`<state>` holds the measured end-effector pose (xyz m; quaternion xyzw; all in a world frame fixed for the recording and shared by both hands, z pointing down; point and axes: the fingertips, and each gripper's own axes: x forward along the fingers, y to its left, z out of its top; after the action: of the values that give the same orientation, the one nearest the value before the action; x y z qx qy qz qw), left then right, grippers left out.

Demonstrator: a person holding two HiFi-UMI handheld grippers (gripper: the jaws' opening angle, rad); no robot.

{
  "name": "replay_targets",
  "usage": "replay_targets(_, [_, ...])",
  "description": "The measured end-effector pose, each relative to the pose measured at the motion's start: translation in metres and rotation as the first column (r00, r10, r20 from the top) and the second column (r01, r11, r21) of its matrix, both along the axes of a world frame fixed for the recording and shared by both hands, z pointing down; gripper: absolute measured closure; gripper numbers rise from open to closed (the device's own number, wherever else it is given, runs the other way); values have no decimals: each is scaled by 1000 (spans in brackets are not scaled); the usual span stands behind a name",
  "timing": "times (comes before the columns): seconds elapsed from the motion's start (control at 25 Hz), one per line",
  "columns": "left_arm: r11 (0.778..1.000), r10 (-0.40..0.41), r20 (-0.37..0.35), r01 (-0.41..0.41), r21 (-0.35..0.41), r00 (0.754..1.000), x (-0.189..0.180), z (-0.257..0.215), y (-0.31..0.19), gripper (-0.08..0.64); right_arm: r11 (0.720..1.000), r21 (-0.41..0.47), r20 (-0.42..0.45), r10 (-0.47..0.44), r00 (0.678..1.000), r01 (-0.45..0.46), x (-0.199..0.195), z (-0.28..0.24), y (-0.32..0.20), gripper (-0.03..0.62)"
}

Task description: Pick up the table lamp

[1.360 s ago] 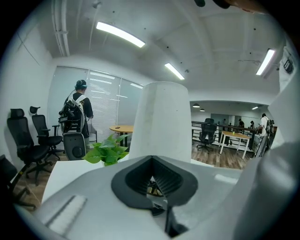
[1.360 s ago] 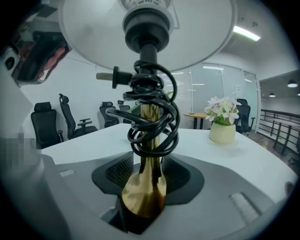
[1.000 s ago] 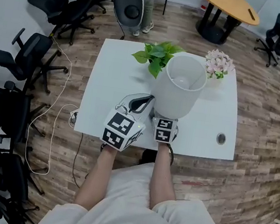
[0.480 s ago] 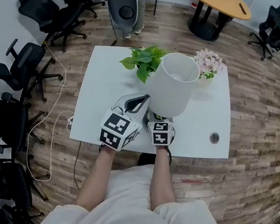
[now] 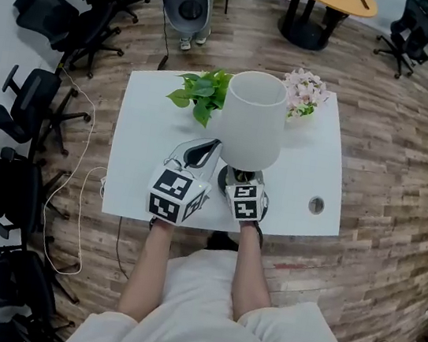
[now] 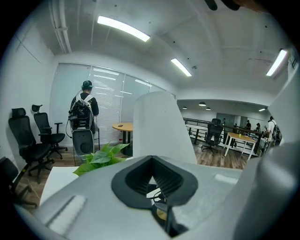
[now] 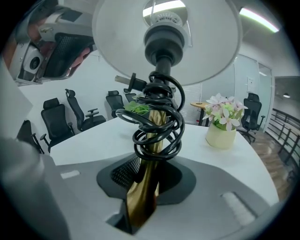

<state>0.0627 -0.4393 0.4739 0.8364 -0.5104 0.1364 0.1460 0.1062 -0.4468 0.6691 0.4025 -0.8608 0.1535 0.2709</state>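
The table lamp has a white shade (image 5: 253, 124) and a gold stem (image 7: 149, 183) wrapped in a coiled black cord (image 7: 157, 119). It stands near the front of the white table (image 5: 140, 155). My right gripper (image 5: 243, 182) is shut on the stem low down, just under the shade. In the right gripper view, the gold stem is pinched between the pads (image 7: 123, 174). My left gripper (image 5: 201, 151) hovers just left of the lamp with its jaws together and nothing in them, pointing at the shade (image 6: 159, 126). I cannot tell whether the dark base (image 5: 229, 178) is touching the table.
Behind the lamp are a green leafy plant (image 5: 198, 92) and a pot of pink flowers (image 5: 304, 92). A round cable hole (image 5: 316, 205) is at the table's front right. Black office chairs (image 5: 29, 103) line the left, and a person (image 6: 84, 101) stands at the back.
The whole scene has slid slightly left and up in the head view. Both grippers keep their places relative to the lamp, and the right one still grips the stem.
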Motion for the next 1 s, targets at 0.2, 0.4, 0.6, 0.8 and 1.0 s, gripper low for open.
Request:
replay_targets(0.2, [1000, 16, 3, -16, -13, 1000, 8, 0, 0, 560, 999, -33, -7, 14, 1000, -15, 12, -1, 3, 468])
replay_targets(0.4, [999, -1, 6, 1, -50, 1000, -4, 12, 10, 560, 997, -60, -10, 42, 999, -43, 21, -5, 10, 468])
replay_targets(0.6, [996, -20, -7, 20, -86, 1000, -22, 28, 21, 560, 993, -77, -22, 91, 996, -93, 31, -13, 17, 466])
replay_targets(0.8, [994, 20, -19, -22, -109, 1000, -33, 43, 35, 560, 983, -79, -32, 166, 986, -168, 34, -24, 28, 466])
replay_targets(1.0, [986, 116, -19, -117, -118, 993, -46, 46, 50, 560, 954, -100, -41, 278, 960, -281, 26, -35, 47, 466])
